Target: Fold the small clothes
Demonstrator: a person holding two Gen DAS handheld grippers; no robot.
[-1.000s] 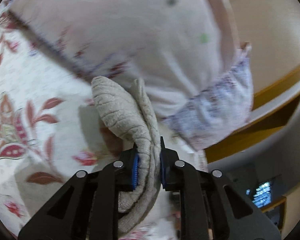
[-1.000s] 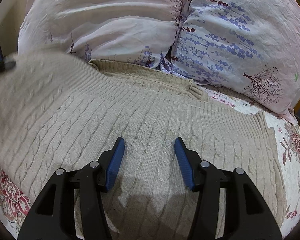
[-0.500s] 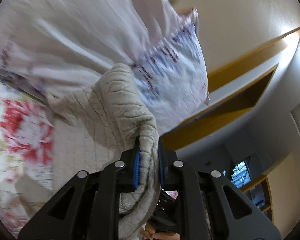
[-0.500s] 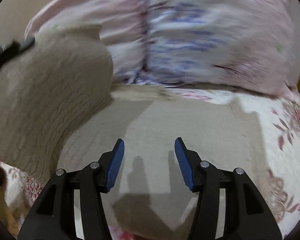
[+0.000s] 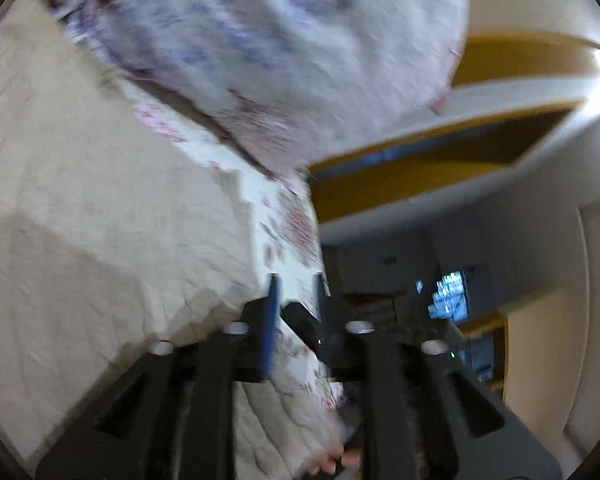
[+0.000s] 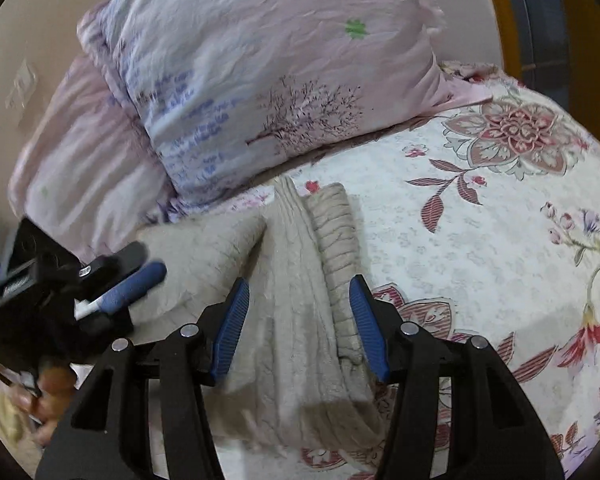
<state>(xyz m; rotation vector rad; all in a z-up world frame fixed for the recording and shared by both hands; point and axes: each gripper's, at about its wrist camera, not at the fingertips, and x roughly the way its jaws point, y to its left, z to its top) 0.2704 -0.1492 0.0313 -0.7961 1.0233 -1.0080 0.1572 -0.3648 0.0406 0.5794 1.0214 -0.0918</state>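
A beige cable-knit sweater [image 6: 300,320] lies folded into a long strip on the floral bedspread [image 6: 480,240]. My right gripper [image 6: 299,284] hovers over it, open, one blue pad to each side of the strip and nothing pinched. My left gripper [image 6: 150,261] reaches in from the left over the sweater's folded-over side. In the blurred left wrist view the sweater [image 5: 100,220] fills the left half. There my left gripper [image 5: 296,292] has its jaws opening, with only bedspread showing between the fingers.
Two pale pink and lilac pillows [image 6: 260,80] [image 6: 80,160] lean behind the sweater. A hand [image 6: 48,396] holds the left tool at lower left. Beyond the bed's edge is a dim room with a lit screen [image 5: 448,292] and wooden trim [image 5: 420,168].
My left gripper carried a pinched fold of sweater across, laid it over the body and let go. The right gripper rolled and swung right, staying open.
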